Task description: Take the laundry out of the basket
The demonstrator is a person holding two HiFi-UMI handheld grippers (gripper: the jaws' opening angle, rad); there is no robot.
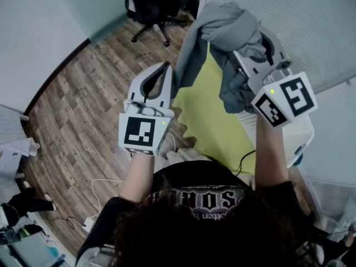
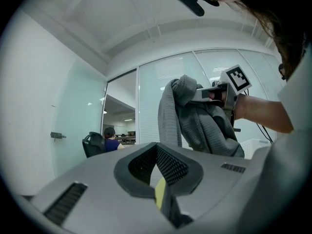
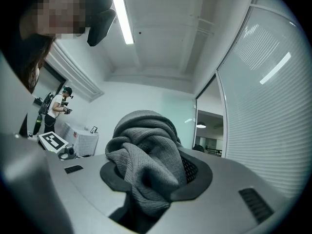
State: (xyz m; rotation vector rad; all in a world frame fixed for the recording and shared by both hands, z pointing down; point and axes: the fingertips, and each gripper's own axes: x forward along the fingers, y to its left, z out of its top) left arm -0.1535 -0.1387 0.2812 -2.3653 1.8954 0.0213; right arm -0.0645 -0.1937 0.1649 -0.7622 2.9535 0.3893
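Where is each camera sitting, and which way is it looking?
Head view: on the person's head, looking steeply down at the left gripper, right gripper, grey knitted garment, yellow-green cloth and wooden floor; forearms and hair show.
Left gripper view: on that gripper, looking along its closed jaws towards the right gripper and garment; a forearm shows.
Right gripper view: on that gripper, looking along jaws clamped on the garment; hair shows.
Shared: every view shows the garment.

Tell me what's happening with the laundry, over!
Right hand-held gripper clamped on grey sweater, held up. Left hand-held gripper pinching yellow cloth. Nothing in the way.
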